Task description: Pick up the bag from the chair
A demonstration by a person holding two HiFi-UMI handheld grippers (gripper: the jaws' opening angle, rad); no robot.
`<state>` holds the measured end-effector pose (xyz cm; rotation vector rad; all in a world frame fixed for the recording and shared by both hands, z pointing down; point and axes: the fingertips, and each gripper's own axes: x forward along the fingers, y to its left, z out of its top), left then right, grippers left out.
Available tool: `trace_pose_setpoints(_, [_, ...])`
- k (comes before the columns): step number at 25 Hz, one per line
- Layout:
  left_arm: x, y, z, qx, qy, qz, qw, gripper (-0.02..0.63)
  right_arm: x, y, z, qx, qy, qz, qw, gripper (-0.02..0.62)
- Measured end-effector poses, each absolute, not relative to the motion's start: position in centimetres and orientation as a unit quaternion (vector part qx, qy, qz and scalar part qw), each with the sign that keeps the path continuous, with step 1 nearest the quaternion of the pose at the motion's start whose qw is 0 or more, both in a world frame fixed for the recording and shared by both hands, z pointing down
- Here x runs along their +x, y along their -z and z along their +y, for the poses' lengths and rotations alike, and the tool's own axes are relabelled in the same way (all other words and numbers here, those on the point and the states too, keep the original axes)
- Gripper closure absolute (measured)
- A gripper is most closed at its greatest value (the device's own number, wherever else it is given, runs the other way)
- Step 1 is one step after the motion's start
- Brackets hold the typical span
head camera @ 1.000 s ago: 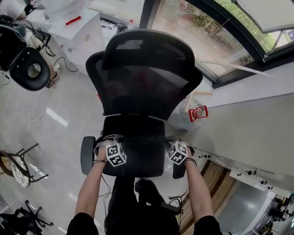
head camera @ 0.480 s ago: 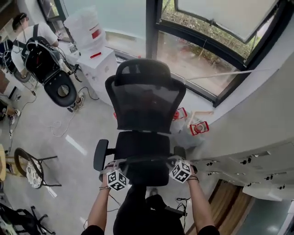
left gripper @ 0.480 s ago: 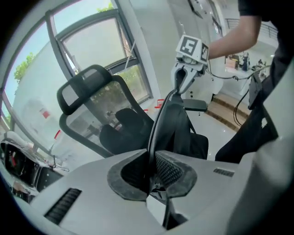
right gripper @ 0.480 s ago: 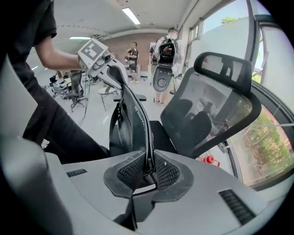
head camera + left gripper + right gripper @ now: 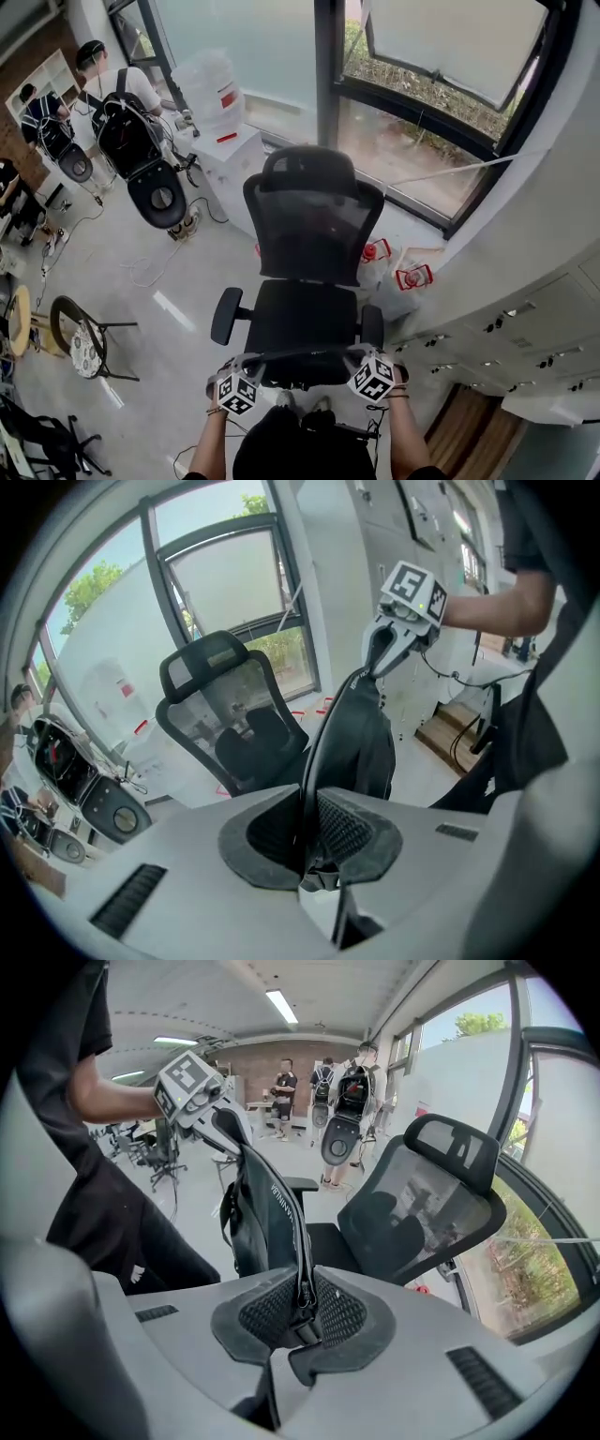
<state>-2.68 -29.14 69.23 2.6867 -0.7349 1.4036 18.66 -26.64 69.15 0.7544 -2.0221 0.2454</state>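
A black bag hangs stretched between my two grippers, in front of the black mesh office chair and clear of its seat. My left gripper is shut on one top end of the bag, with the fabric pinched between its pads. My right gripper is shut on the other top end of the bag, its pads clamping the zipped edge. Each gripper view shows the opposite gripper, right and left, holding the bag's far end. The chair stands bare behind it.
A second black chair carrying a backpack stands at the left, with people near it. A white cabinet sits by the window. Red-and-white items lie on the floor right of the chair. A round stool stands at the left.
The view has drawn back from the chair, which now looks smaller and farther off. Both grippers, shut on the bag, have come away from the seat toward the person.
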Motion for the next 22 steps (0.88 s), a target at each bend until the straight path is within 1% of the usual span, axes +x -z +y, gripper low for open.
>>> trace_pose_setpoints(11, [-5.6, -66.1, -25.9, 0.881, -0.434, -0.188, -0.001, 0.565, 15.6, -65.7, -22.7, 0.327, -0.115, -0.812, 0.470, 0.557])
trace_pose_setpoints(15, [-6.3, -65.9, -25.5, 0.885, -0.433, -0.170, -0.011, 0.565, 14.8, -65.4, -21.7, 0.337, -0.121, -0.807, 0.470, 0.557])
trace_pose_setpoints(22, [-8.5, -66.0, -24.3, 0.888, -0.430, -0.161, -0.007, 0.565, 12.5, -65.6, -20.0, 0.344, -0.133, -0.801, 0.472, 0.557])
